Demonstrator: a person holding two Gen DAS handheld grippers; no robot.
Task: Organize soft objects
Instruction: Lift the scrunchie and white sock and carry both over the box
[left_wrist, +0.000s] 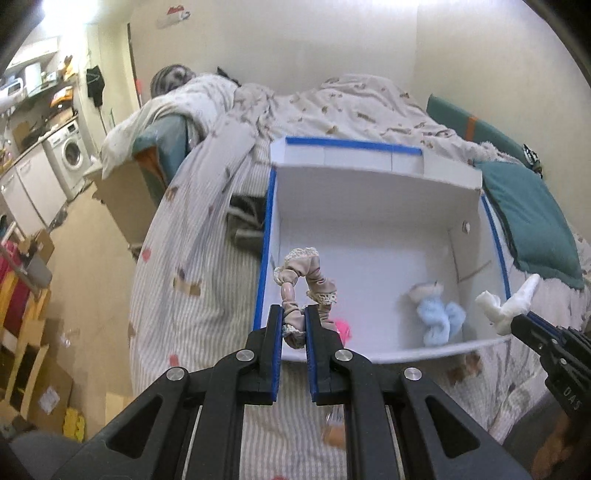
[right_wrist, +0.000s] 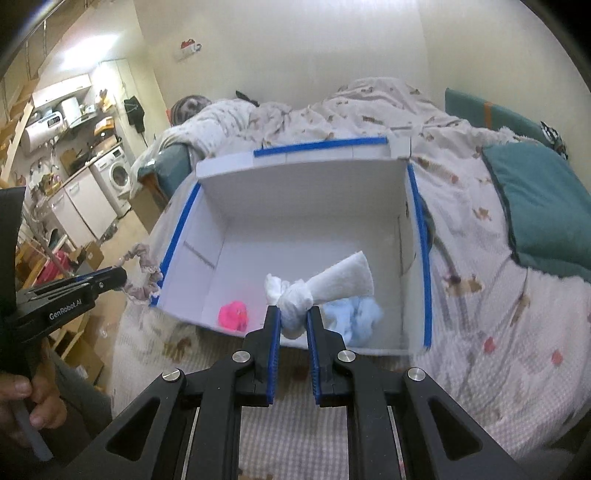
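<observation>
On the bed (right_wrist: 480, 258) sits a white box (right_wrist: 303, 177). Left tongs (left_wrist: 294, 325) pinch a scrunchie (left_wrist: 306, 275), right tongs (right_wrist: 293, 325) pinch a white cloth (right_wrist: 332, 282) — both at the box's near edge. Next, I think — let go inside.

A bed (right_wrist: 480, 258) is covered with a patterned blanket (right_wrist: 332, 110). A green pillow (right_wrist: 546, 206) is laid on it. A washing machine (left_wrist: 72, 155) is seen far off.

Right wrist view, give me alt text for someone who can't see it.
The right gripper holds a knotted white cloth over a white box on a bed. A pink toy and blue fluffy cloth lie inside.
</observation>
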